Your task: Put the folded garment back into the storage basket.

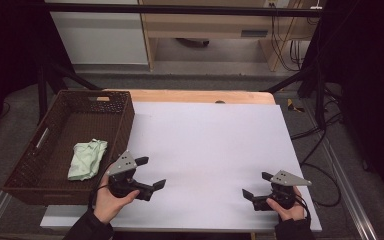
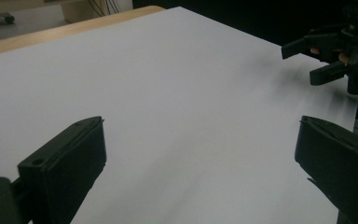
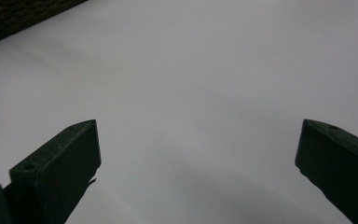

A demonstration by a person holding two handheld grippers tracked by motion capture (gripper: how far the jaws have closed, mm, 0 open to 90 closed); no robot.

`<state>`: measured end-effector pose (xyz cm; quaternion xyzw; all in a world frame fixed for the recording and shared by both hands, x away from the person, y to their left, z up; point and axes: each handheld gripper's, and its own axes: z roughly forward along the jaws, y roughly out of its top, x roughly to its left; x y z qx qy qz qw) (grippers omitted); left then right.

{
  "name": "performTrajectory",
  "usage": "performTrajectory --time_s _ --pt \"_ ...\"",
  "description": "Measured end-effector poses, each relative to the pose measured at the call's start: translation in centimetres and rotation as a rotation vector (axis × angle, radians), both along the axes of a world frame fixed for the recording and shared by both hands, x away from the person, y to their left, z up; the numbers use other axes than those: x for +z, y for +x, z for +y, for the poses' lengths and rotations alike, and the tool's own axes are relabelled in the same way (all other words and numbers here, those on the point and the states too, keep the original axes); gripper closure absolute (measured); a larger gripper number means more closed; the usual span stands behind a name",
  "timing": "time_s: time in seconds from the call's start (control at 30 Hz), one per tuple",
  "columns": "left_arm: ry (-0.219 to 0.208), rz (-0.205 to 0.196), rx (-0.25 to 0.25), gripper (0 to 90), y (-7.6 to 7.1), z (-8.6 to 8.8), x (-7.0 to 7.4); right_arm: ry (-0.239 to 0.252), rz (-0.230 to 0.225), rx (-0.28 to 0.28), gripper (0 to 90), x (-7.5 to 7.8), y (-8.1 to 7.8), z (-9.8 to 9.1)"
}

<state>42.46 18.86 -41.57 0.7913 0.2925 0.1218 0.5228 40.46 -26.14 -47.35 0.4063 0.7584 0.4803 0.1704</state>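
Green cloth (image 1: 87, 159): crumpled, lying inside the brown wicker basket (image 1: 119, 131) at table left. Left tool (image 1: 150, 173): jaws spread wide, empty, just beside the basket. Right tool (image 1: 257, 185): likewise spread, empty, over the white table (image 1: 210, 135).

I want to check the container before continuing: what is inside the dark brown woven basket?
Inside the dark brown woven basket lies one crumpled pale green cloth, near its front right corner. The remaining floor looks bare. Whatever is under the cloth is covered.
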Motion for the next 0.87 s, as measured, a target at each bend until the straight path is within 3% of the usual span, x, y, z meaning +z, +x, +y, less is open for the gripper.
performTrajectory --time_s 0.43,0.87 --pt "0.006 0.062 0.014 1.5 -0.5 0.6 -4.3 -0.004 0.007 -0.001 0.7 -0.2 0.0 -0.1" --pt "0.023 0.072 0.01 1.7 -0.7 0.5 -5.3 -0.009 0.024 0.001 0.8 -0.6 0.0 -0.1"
